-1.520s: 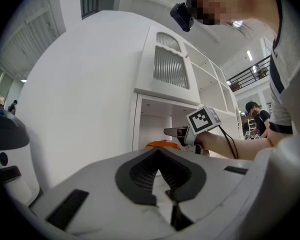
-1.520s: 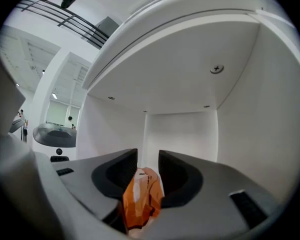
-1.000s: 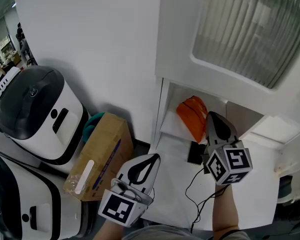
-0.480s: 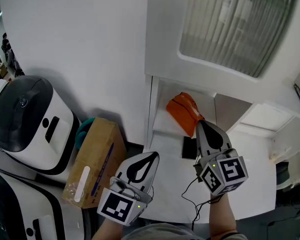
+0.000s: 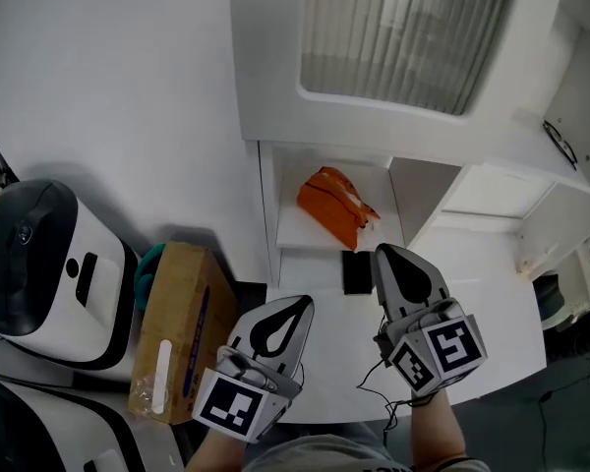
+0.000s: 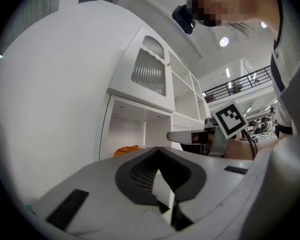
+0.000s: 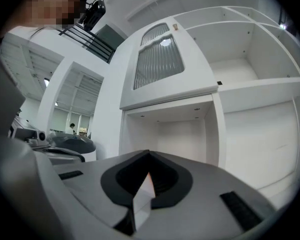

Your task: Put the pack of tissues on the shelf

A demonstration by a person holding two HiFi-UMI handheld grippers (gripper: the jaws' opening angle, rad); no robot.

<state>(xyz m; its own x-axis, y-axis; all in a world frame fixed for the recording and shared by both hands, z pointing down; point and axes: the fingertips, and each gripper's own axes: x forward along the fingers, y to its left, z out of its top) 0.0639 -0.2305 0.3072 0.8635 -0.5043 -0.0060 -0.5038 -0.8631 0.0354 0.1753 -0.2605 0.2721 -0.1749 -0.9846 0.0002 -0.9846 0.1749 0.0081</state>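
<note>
The pack of tissues [image 5: 330, 206] is orange and lies in the low open shelf compartment [image 5: 295, 232]; the left gripper view shows it as an orange strip [image 6: 126, 150] just over the jaws. My right gripper [image 5: 394, 258] is shut and empty, its tips a short way in front of the shelf, apart from the pack. My left gripper [image 5: 291, 309] is shut and empty too, lower and to the left over the white table edge. Both gripper views show jaws pressed together: left gripper [image 6: 158, 150], right gripper [image 7: 149, 154], which faces the white shelf opening.
A black flat device [image 5: 357, 271] with a thin cable [image 5: 382, 393] lies on the white table [image 5: 472, 293] before the shelf. A ribbed-glass cabinet door [image 5: 403, 28] hangs above. On the floor at left stand a cardboard box [image 5: 175, 330] and a white-and-black machine [image 5: 39, 264].
My right gripper has drawn back from the orange pack, which stays on the shelf. The head view has swung up and right. The left gripper holds its place.
</note>
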